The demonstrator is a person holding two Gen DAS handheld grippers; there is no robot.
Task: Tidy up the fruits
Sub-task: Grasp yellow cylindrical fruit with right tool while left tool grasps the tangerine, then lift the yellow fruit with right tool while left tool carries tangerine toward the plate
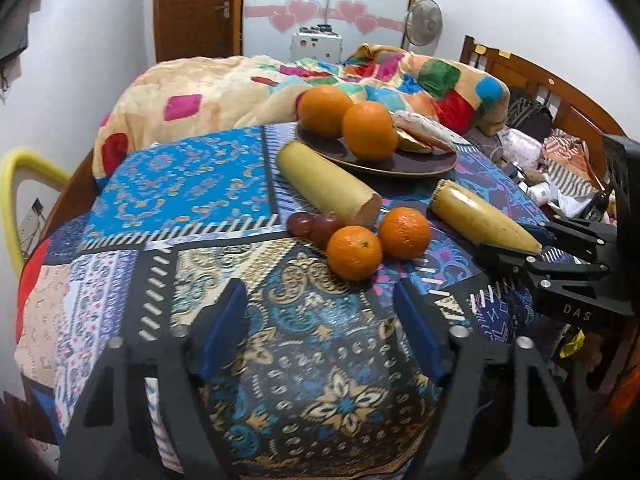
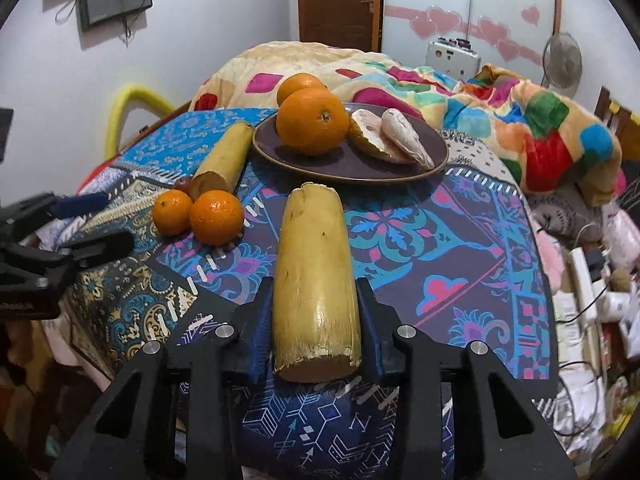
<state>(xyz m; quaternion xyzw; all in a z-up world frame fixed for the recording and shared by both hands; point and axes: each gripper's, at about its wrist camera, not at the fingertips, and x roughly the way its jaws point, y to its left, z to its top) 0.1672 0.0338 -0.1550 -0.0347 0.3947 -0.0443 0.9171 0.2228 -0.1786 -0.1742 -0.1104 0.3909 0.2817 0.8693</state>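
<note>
A: Left wrist view first. Left gripper (image 1: 320, 340) jaws are standing apart w/ nothing btwn them, only patterned cloth (image 1: 168, 184) on the tabletop under the gap. Two loose oranges (image 1: 380, 240) are sitting just ahead, touching each other, grapes (image 1: 316, 226) tucked beside them against the far banana piece (image 1: 328, 184).

B: And the plate?

A: Plate (image 1: 400, 164) is sitting beyond, holding two more oranges + a peeled segment. Right gripper (image 1: 532, 252) is showing at the right edge, clamping the butt end of the near banana piece (image 1: 480, 216).

B: Right wrist view?

A: Right gripper (image 2: 316, 320) jaws are pressing both flanks of the near banana piece (image 2: 316, 272), which is running straight out btwn them, cut end nearest the camera, tip pointing at the plate (image 2: 436, 160). It's looking like it's resting on the cloth, can't tell for sure.

B: So the step is?

A: Prob. lifting it to the plate. Grip is sitting near one end, so the long free part may sag or swing; I'd be keeping it level, raising slowly, clearing the rim, and setting it in the bare front part, away from the big orange (image 2: 312, 120). Soft fruit, so no extra squeeze.
</note>
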